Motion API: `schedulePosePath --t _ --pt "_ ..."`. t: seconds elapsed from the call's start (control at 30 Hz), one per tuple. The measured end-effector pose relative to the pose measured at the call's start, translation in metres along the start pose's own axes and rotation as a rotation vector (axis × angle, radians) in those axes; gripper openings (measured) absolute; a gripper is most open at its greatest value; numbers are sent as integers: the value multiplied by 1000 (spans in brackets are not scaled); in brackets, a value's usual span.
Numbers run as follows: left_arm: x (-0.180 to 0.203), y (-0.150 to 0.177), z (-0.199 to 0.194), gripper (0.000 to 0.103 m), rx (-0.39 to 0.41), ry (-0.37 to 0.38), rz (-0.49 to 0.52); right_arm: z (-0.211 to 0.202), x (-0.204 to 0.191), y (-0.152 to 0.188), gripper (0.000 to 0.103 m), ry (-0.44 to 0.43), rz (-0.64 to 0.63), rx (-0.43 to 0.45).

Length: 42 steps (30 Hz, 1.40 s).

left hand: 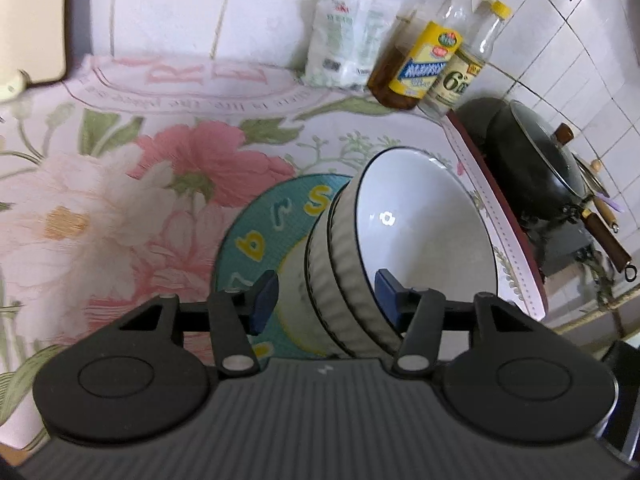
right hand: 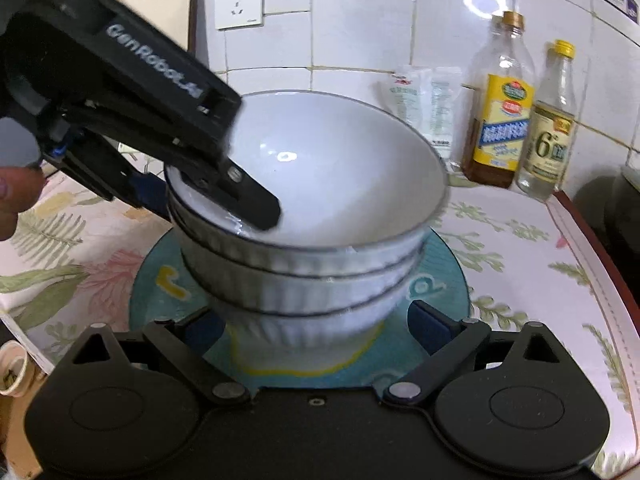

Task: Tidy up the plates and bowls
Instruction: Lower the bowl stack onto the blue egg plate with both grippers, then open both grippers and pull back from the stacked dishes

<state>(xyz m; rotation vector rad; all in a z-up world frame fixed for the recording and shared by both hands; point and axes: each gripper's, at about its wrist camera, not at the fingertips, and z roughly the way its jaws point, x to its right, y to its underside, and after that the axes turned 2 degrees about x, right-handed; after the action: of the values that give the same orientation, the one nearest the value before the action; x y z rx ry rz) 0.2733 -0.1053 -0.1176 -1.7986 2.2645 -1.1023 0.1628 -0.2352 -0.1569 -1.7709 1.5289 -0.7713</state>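
A stack of three white ribbed bowls (right hand: 312, 264) with dark rims stands on a teal plate (right hand: 440, 280) with yellow letters. My left gripper (left hand: 326, 300) is open, its jaws straddling the rim of the top bowl (left hand: 424, 224), one finger (left hand: 264, 300) outside the wall and one inside. In the right wrist view the left gripper (right hand: 216, 188) reaches in from the upper left with one finger inside the top bowl. My right gripper (right hand: 316, 328) is open and empty, its fingers on either side of the lowest bowl's base, just in front of the plate.
Two bottles (right hand: 500, 120) and a white packet (right hand: 424, 100) stand against the tiled wall. A dark wok with lid (left hand: 532, 160) sits beyond the counter's right edge (left hand: 500, 216). A floral cloth (left hand: 120, 184) covers the counter. A paper cup (right hand: 12, 368) is at the lower left.
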Motion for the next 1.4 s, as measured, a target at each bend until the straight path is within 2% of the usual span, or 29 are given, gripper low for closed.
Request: schedulePosePath --t 0.27,0.47,0.57,0.73,0.83,0.9,1.03,1.23,1.4 --pt "17 -1 -43 62 66 -83 35 -33 3 -6 99 24 49 26" --pt "34 7 -93 64 135 -122 33 -73 8 -22 99 22 28 62" --pt "46 10 -119 64 176 -153 65 -95 13 -32 99 8 48 81" --pt "62 19 -163 66 229 -173 93 -132 19 -47 99 47 85 127" --pt "70 27 -181 70 260 -210 100 -151 23 -51 100 57 118 158" --pt "75 32 -187 71 265 -231 91 -159 30 -50 102 39 161 189" --pt "88 46 -199 76 285 -256 104 -169 33 -53 102 59 185 167" --pt "91 67 -211 80 302 -296 91 -189 17 -64 103 193 115 127" --pt "88 82 -219 88 324 -350 80 -210 20 -65 103 161 150 138"
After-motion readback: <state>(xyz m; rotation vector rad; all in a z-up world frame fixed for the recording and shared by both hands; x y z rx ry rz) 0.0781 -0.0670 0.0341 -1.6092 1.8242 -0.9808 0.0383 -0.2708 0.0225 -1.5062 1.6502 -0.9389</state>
